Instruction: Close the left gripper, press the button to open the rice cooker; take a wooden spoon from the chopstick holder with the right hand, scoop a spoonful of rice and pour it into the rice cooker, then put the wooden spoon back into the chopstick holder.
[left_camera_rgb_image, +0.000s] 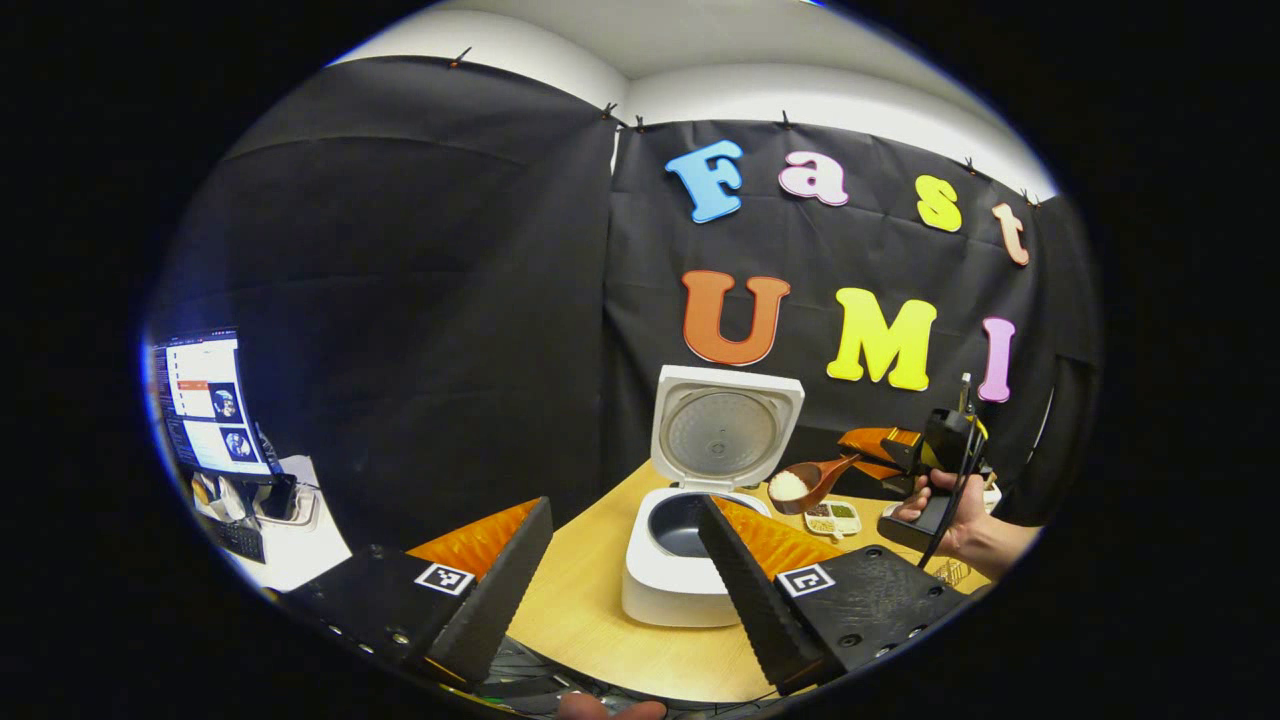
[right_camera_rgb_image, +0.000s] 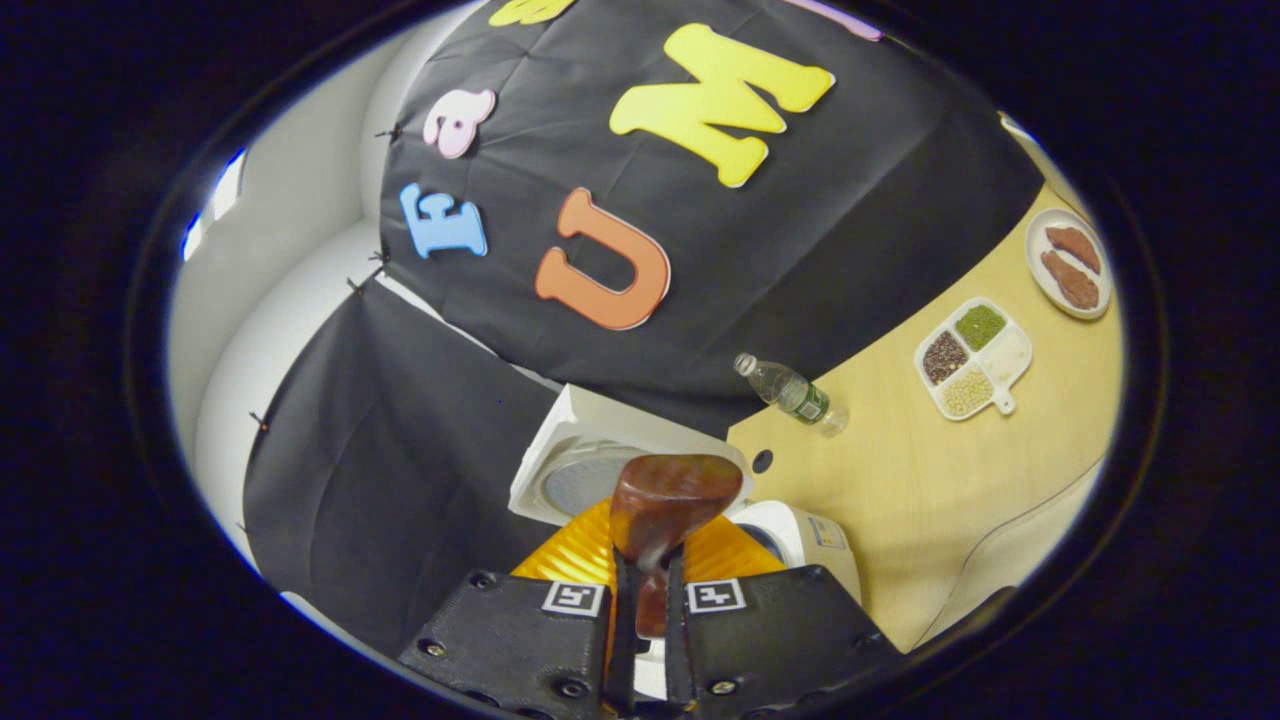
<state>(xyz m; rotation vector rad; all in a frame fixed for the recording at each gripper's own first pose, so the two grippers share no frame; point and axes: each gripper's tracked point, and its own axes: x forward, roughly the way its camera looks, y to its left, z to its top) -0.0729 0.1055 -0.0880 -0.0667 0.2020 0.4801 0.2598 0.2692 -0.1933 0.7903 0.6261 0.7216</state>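
I am holding the spoon (left_camera_rgb_image: 812, 483) clamped in my right hand-held gripper (left_camera_rgb_image: 905, 452), rice-laden bowl leading, handle running back; the open cooker (left_camera_rgb_image: 690, 545) is lying just beyond, below. Left hand-held gripper (left_camera_rgb_image: 625, 560) is gaping, idle.

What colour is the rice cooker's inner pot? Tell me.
The inner pot is dark grey, inside a white rice cooker; it shows best in the left gripper view.

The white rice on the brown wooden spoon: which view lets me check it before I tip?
The left gripper view. There the white rice sits heaped in the brown wooden spoon, beside the open white rice cooker. The right gripper view shows the spoon's back in the right claw, not the rice.
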